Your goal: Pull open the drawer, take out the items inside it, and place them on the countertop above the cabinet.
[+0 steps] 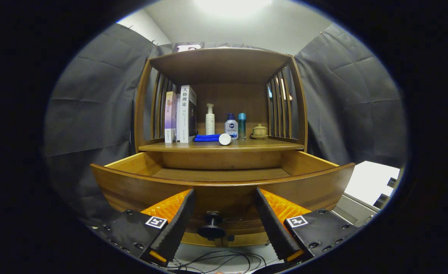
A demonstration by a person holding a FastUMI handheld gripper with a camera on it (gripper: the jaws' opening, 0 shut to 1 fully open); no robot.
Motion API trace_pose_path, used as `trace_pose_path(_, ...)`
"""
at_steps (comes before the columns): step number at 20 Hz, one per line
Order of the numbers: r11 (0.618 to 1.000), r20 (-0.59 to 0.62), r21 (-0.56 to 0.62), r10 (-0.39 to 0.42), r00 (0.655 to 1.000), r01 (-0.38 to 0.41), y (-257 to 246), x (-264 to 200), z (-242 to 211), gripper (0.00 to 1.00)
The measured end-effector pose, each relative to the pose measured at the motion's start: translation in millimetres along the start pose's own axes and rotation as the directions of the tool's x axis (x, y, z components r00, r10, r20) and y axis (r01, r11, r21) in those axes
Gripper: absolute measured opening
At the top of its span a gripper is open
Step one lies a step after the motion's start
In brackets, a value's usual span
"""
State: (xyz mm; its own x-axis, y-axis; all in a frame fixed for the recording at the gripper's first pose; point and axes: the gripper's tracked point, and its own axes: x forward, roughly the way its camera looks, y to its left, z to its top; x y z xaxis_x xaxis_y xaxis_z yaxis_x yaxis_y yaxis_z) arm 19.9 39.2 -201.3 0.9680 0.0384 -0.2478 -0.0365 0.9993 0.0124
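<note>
The wooden drawer stands pulled out toward me, and the part of its floor that shows is bare. Its dark round knob sits on the front panel, between my two fingers. My gripper is open, its black fingers spread either side of the knob without touching it. On the countertop above lie a blue cloth and a white round container on its side.
Upright books, a white pump bottle, a blue-capped bottle, a teal bottle and a small lidded cup stand on the countertop inside the slatted hutch. Cables lie on the floor below the drawer.
</note>
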Motion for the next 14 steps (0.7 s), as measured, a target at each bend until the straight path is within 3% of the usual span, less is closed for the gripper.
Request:
trace_pose_path(4,0.999,-0.150,0.040,0.040,0.988,-0.035,10,11,-31,0.98)
trace_pose_path(14,1.000,-0.094,0.003,0.017,0.995,-0.017,14,61,-13,0.97)
